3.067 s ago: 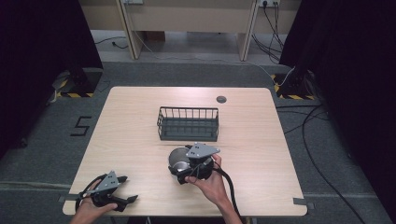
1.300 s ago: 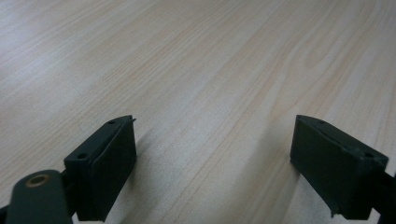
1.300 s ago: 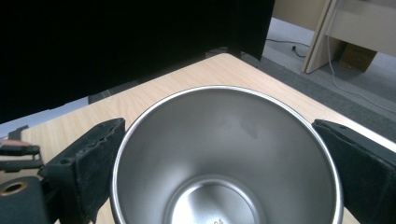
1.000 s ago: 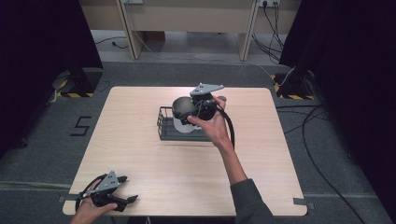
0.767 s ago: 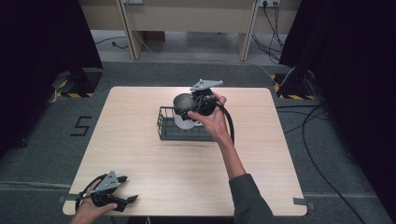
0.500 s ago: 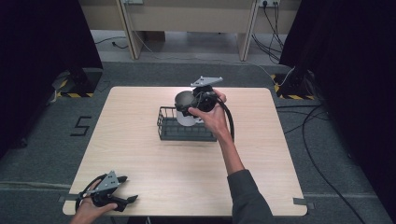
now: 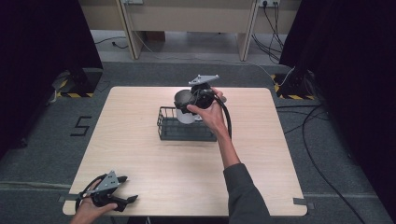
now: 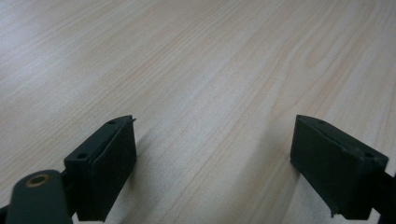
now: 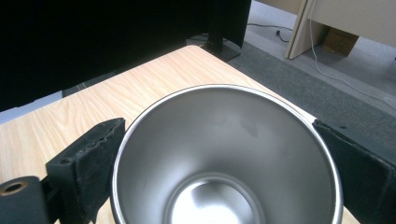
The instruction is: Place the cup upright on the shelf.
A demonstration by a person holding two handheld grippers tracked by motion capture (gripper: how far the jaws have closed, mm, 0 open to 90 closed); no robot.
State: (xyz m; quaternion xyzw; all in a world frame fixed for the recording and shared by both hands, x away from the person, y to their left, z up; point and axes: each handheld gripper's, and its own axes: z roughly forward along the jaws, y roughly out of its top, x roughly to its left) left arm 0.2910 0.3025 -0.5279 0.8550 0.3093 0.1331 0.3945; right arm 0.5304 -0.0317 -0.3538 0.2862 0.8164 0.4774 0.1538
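Above the far edge of a black wire basket [image 7: 186, 126] at the middle of a pale wooden table [image 7: 140, 154], the right gripper [image 7: 196, 95] holds a steel cup [image 7: 185, 106], its two black jaws pressed against opposite sides of the cup's rim. From the right gripper view, the cup [image 9: 224, 158] sits mouth-up between the pads, its brushed inner wall and round bottom bare. The person's right hand [image 7: 210, 112] reaches across the table from the near side, a grey sleeve at the forearm, a black cable looping from the gripper. At the table's near left corner, the left gripper [image 7: 122, 199] rests low on the wood in the person's left hand [image 7: 91, 210], well apart from the basket. Its jaws stand wide apart, with bare tabletop between them in the left gripper view.
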